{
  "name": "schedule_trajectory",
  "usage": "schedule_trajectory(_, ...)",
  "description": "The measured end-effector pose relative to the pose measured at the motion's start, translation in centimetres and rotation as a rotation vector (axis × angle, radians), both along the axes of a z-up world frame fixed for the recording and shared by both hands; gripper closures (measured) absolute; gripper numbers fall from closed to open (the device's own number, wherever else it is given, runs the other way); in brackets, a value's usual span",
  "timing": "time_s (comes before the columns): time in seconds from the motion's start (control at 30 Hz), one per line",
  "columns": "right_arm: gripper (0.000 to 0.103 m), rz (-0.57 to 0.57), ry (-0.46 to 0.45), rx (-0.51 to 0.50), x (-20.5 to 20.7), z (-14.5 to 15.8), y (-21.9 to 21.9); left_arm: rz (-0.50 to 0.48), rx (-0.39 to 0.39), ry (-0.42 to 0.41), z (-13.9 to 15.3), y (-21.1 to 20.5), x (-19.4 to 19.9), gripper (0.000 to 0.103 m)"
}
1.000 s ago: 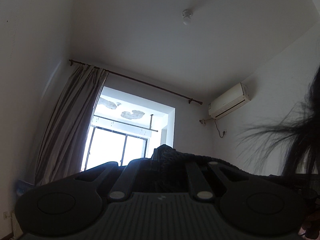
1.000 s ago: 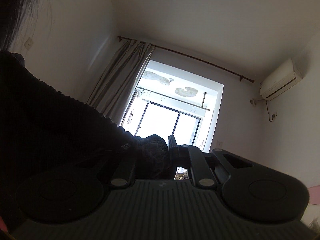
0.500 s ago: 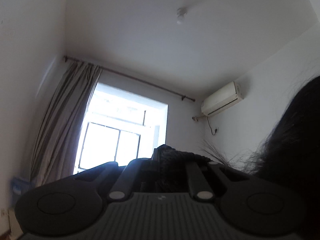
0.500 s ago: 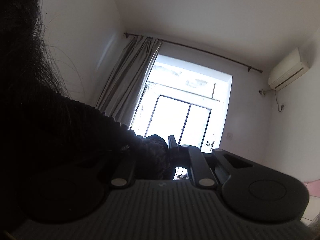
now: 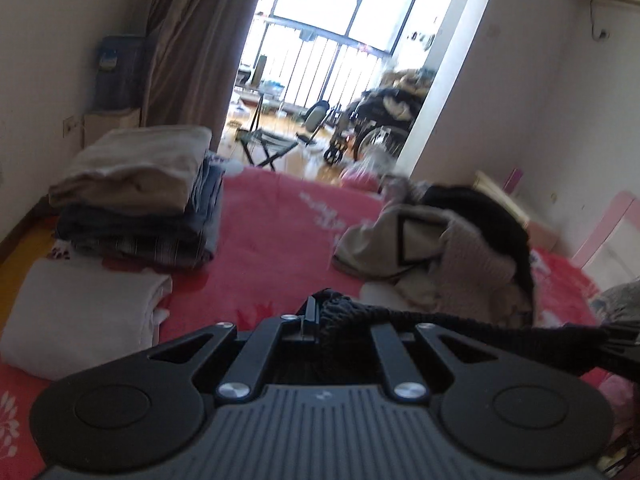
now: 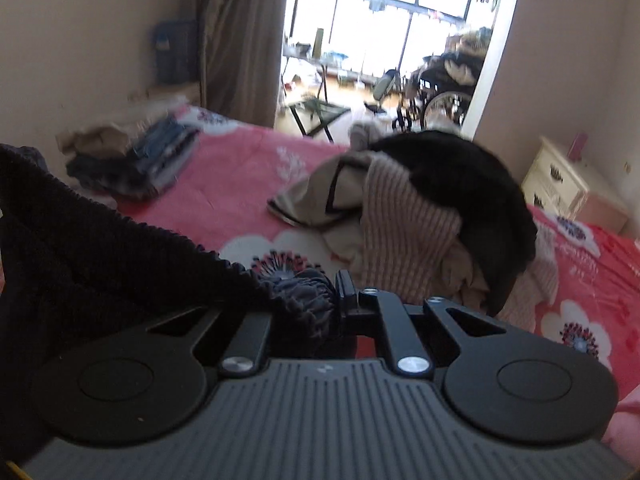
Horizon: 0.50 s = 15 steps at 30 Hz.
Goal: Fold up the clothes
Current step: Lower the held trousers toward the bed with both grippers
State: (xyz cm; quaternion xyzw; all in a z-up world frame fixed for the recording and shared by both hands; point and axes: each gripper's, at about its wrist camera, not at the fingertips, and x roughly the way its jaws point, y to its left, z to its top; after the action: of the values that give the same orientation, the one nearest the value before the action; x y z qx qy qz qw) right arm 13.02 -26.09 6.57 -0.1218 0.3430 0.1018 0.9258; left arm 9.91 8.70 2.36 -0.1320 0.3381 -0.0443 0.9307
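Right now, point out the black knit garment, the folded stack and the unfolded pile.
black knit garment [image 6: 120, 256], right wrist view, its ribbed edge.
folded stack [image 5: 136, 176], left wrist view, top beige piece.
unfolded pile [image 6: 404, 220], right wrist view, striped knit in front.

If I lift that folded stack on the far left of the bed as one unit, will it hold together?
Probably not well. The folded stack holds several separate soft garments, so layers would likely slide or sag. The tan top piece looks thick and overhangs, so it may slip off first. Both grippers are already shut on the dark knit garment.
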Motion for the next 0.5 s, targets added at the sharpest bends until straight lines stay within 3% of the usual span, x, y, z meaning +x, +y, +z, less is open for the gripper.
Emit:
schedule_trajectory(0.17, 0.096, -0.035, 0.102, -0.071, 3.5, -7.3, 1.7, -0.008, 0.104, 0.069, -6.0, -0.7, 5.5, 0.097)
schedule_trajectory(0.33, 0.096, -0.054, 0.13, -0.028, 6.7, -10.4, 1.4, -0.003, 0.146, 0.084, -8.0, -1.4, 7.0, 0.097)
schedule_trajectory(0.43, 0.094, -0.073, 0.164, 0.025, 8.9, -13.5, 1.1, -0.044, 0.139, 0.149, -11.1, -1.4, 9.2, 0.091)
schedule_trajectory(0.5, 0.093, -0.067, 0.183, 0.078, 9.3, -14.0, 0.3, -0.059, 0.087, 0.201, -13.0, -0.8, 10.3, 0.078)
